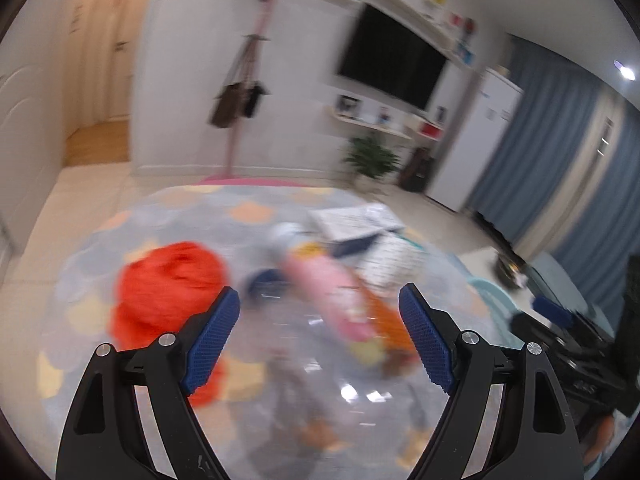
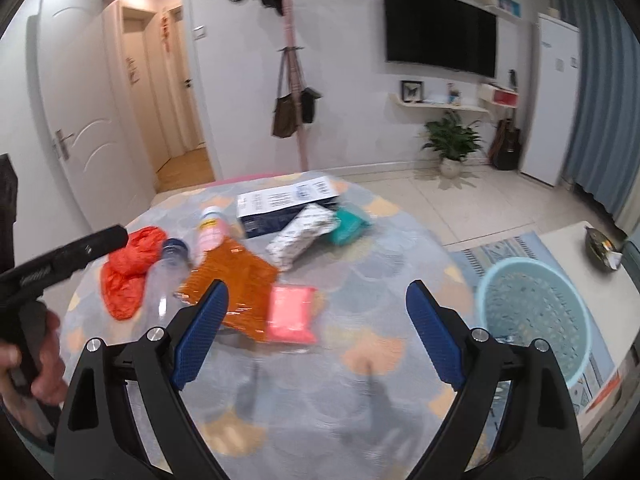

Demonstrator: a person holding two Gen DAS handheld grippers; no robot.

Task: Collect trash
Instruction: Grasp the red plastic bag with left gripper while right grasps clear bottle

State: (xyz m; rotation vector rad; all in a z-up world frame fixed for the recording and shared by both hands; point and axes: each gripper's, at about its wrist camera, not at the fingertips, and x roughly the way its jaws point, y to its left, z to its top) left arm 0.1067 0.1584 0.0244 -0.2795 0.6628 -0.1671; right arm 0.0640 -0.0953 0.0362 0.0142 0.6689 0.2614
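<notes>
Trash lies on a round table with a patterned cloth (image 2: 360, 360): a red plastic bag (image 2: 128, 268), a clear bottle (image 2: 172, 264), a pink-label bottle (image 2: 212, 232), an orange packet (image 2: 236, 284), a pink packet (image 2: 290, 314), a white patterned packet (image 2: 304, 236), a teal packet (image 2: 348, 226) and a blue-and-white box (image 2: 288, 204). My right gripper (image 2: 318, 296) hangs open above the near side of the table, empty, just right of the pink packet. The left wrist view is blurred. In it my left gripper (image 1: 320, 296) stands open and empty over the pink-label bottle (image 1: 328, 292), with the red bag (image 1: 168, 284) to its left.
A light blue basket (image 2: 532, 312) stands on a rug to the right of the table, beside a low white table (image 2: 580, 256). A hand (image 2: 44, 364) holds the left tool at the left edge. A coat stand (image 2: 296, 80), a plant (image 2: 452, 140) and a TV (image 2: 440, 28) line the far wall.
</notes>
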